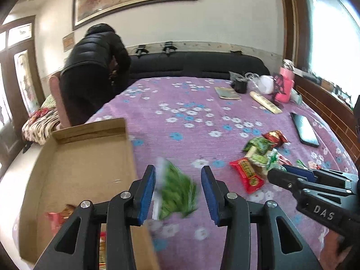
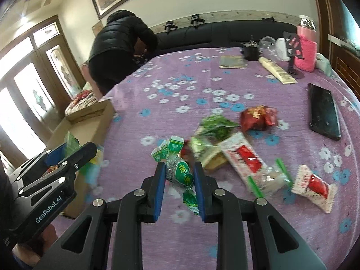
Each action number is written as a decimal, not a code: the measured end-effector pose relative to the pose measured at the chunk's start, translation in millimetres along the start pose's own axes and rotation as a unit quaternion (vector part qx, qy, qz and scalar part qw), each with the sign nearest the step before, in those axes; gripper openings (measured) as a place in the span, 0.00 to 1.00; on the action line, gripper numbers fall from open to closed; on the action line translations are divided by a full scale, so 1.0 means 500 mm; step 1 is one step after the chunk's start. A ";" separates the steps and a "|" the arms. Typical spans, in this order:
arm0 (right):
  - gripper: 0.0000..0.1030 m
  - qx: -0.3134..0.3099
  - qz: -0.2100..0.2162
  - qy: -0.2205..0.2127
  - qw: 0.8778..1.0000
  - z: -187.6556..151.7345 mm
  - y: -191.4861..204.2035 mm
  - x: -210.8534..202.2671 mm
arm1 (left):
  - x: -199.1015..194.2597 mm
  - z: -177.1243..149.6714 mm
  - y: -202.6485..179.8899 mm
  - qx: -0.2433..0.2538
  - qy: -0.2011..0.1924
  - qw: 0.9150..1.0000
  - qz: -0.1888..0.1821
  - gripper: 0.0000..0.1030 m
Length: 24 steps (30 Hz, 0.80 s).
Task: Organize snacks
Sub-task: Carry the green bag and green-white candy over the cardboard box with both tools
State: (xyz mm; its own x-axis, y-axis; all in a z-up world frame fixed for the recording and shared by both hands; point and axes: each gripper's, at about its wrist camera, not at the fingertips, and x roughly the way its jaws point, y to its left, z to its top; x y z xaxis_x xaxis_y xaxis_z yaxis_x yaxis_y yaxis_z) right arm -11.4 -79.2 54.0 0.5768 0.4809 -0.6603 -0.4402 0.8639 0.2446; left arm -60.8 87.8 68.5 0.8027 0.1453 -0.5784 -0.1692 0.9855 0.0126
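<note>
— Biggest first?
— Spread over the whole surface, a purple flower-printed bedspread (image 1: 180,117). Bent over its far edge at eleven o'clock, a person in a black padded jacket (image 1: 96,51).

— And the container?
— At eight o'clock in the left wrist view, a shallow brown cardboard box (image 1: 78,162), flap up, open. Inside, at its near corner, a crumpled red plastic packet (image 1: 56,220), partly hidden behind the tool.

— Anything flat nearby?
— At two o'clock, a flat black phone (image 1: 304,130), lying well apart from the box.

— Where are the snacks?
— Mostly at three o'clock: a loose heap of red, white and green plastic snack packets (image 1: 261,155) on the bedspread, just below the phone.

— Left tool?
— Left gripper (image 1: 177,168), jaws at a middling width, holding a blurred green plastic packet (image 1: 177,191) just beside the box's right wall, off the bedspread. Too smeared to read any print.

— Right tool?
— Right gripper (image 2: 179,165), jaws narrow, clamped on a silver-and-green foil-wrapped snack (image 2: 180,173) at the heap's nine o'clock edge — pads pressing both sides, twisted green end trailing toward six.
</note>
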 end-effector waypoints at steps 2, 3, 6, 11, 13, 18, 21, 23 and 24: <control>0.23 -0.005 0.015 0.002 1.000 0.002 0.025 0.000 | -0.012 -0.003 0.029 -0.012 -0.003 1.000 0.007 0.43; 0.23 -0.009 0.025 0.005 1.000 0.003 0.042 0.002 | -0.019 -0.005 0.051 -0.021 -0.003 1.000 0.013 0.43; 0.23 -0.027 0.048 0.012 0.998 0.006 0.095 0.008 | -0.035 -0.010 0.100 -0.042 -0.006 0.999 0.024 0.43; 0.23 -0.064 0.074 0.014 0.995 0.007 0.180 0.016 | -0.053 -0.022 0.180 -0.079 -0.009 0.996 0.042 0.43; 0.23 -0.069 0.074 0.009 0.995 0.008 0.196 0.016 | -0.057 -0.023 0.201 -0.088 -0.007 0.995 0.039 0.43; 0.23 -0.037 0.042 -0.013 0.998 0.025 0.149 0.008 | -0.026 0.013 0.181 -0.067 0.035 0.997 -0.033 0.55; 0.23 0.004 0.021 -0.022 1.000 0.031 0.092 0.010 | 0.021 0.043 0.145 -0.063 0.085 0.990 -0.089 0.62; 0.23 0.023 0.012 -0.026 0.999 0.030 0.061 0.013 | 0.045 0.058 0.118 -0.059 0.105 0.986 -0.111 0.62; 0.23 0.032 0.013 -0.025 0.999 0.028 0.045 0.016 | 0.069 0.066 0.096 -0.052 0.124 0.985 -0.108 0.62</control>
State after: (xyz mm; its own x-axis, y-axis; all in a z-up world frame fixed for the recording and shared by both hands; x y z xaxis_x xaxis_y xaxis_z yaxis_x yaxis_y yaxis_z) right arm -7.1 -53.8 64.5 0.6003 0.5080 -0.6178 -0.4111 0.8585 0.3064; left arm -22.3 143.1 76.2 0.6643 -0.1055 -0.7400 -0.0770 0.9751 -0.2082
